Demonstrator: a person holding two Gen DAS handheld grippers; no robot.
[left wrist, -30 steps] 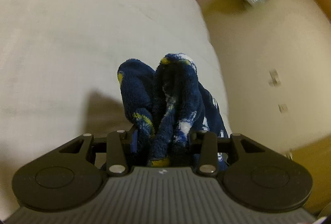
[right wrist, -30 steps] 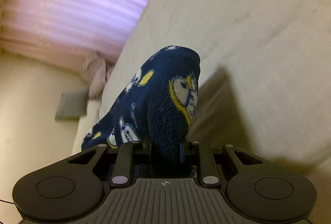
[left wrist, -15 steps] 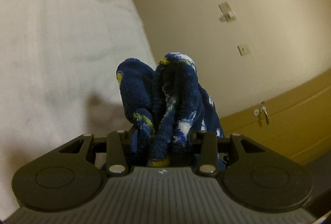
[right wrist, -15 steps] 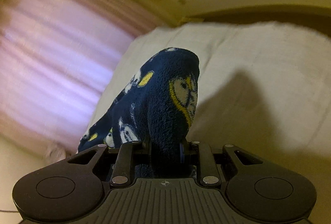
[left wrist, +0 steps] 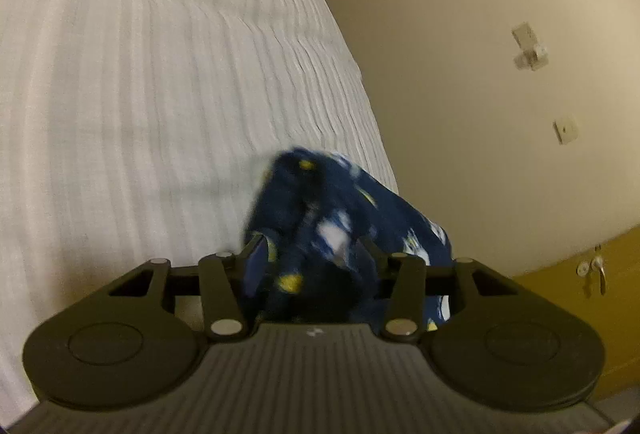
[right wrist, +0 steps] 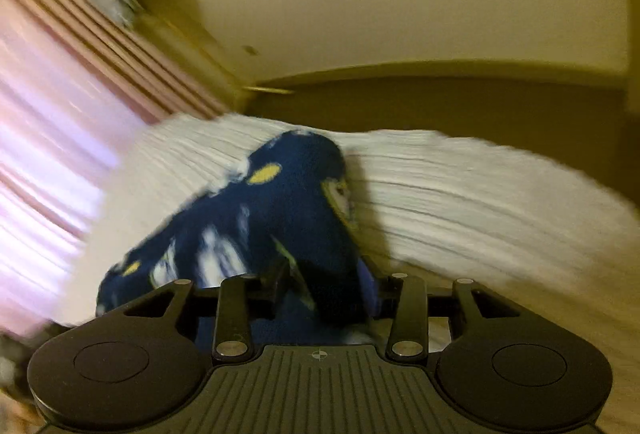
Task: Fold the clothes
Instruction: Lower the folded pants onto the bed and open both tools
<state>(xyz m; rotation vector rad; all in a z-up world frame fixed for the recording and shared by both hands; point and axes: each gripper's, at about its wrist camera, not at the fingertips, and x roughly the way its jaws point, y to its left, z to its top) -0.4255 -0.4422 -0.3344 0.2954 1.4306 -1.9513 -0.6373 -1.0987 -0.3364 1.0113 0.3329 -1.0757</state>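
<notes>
Both tongs are opening: the left tongs and the right tongs each have a bunched corner of the navy fleece garment between their jaws, just above the white bed. Whether the pads press it is unclear. Plush and light, it will likely slump; hems look like the best holds.

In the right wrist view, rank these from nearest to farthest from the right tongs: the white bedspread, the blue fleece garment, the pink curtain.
1. Blue fleece garment: bunched between the jaws of the right tongs, which are opening.
2. White bedspread: just beyond the garment, spreading right.
3. Pink curtain: past the bed's far edge, on the left.
</notes>
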